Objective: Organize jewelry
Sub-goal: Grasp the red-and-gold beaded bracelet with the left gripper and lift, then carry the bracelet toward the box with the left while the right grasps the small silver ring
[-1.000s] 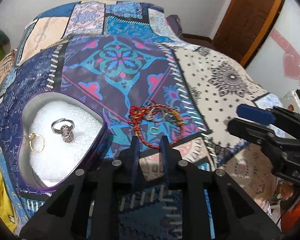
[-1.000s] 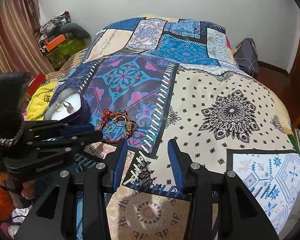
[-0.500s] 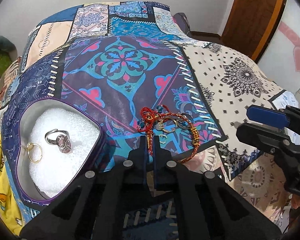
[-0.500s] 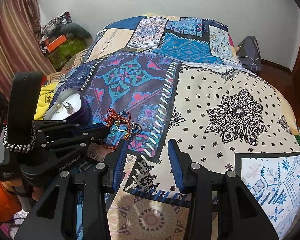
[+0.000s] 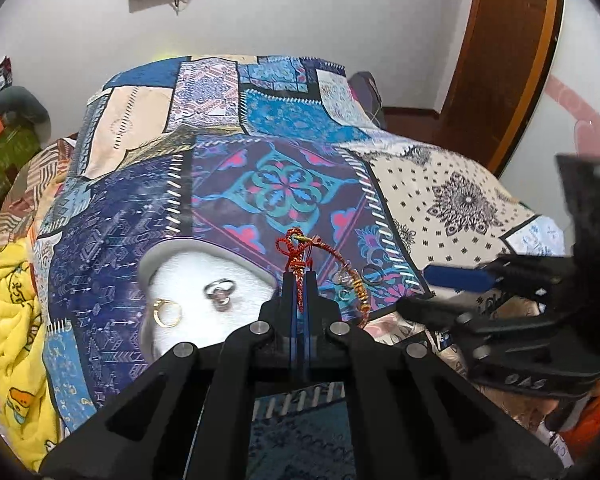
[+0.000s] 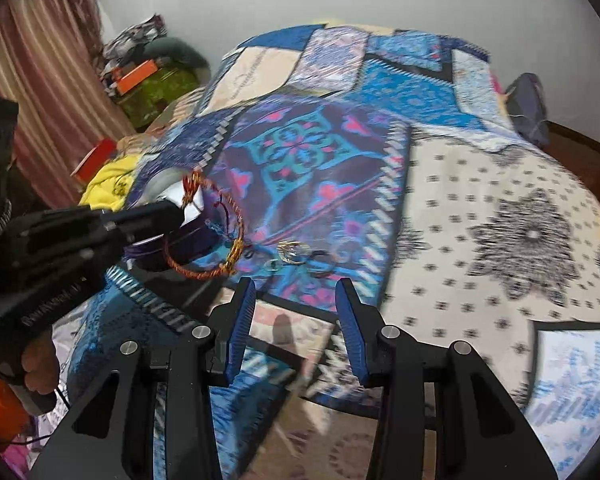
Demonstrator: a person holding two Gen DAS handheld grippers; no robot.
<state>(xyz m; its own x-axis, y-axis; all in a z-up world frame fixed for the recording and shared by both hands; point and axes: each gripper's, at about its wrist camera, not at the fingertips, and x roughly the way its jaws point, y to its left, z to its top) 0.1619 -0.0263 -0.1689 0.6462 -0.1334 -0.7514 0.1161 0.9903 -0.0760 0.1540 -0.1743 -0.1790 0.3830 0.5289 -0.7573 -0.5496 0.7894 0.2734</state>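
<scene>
My left gripper (image 5: 299, 276) is shut on a red and gold cord bracelet (image 5: 300, 264), lifted off the bedspread; the bracelet hangs as a loop in the right wrist view (image 6: 236, 240). Left of it sits a purple heart-shaped jewelry box (image 5: 156, 252) with a white lining that holds a gold ring (image 5: 167, 313) and a silver ring (image 5: 220, 292). Several small rings (image 5: 370, 274) lie on the bedspread to the right, also in the right wrist view (image 6: 296, 252). My right gripper (image 6: 296, 300) is open and empty, just short of those rings.
A patchwork bedspread (image 5: 284, 184) covers the bed. A yellow blanket (image 5: 8, 300) lies at its left edge. A wooden door (image 5: 500, 60) stands at the far right. Boxes and clutter (image 6: 148, 76) sit by the curtain left of the bed.
My left gripper closed on the cord bracelet and lifted it toward the box, leaving the small rings on the bedspread. My right gripper moved closer to those rings.
</scene>
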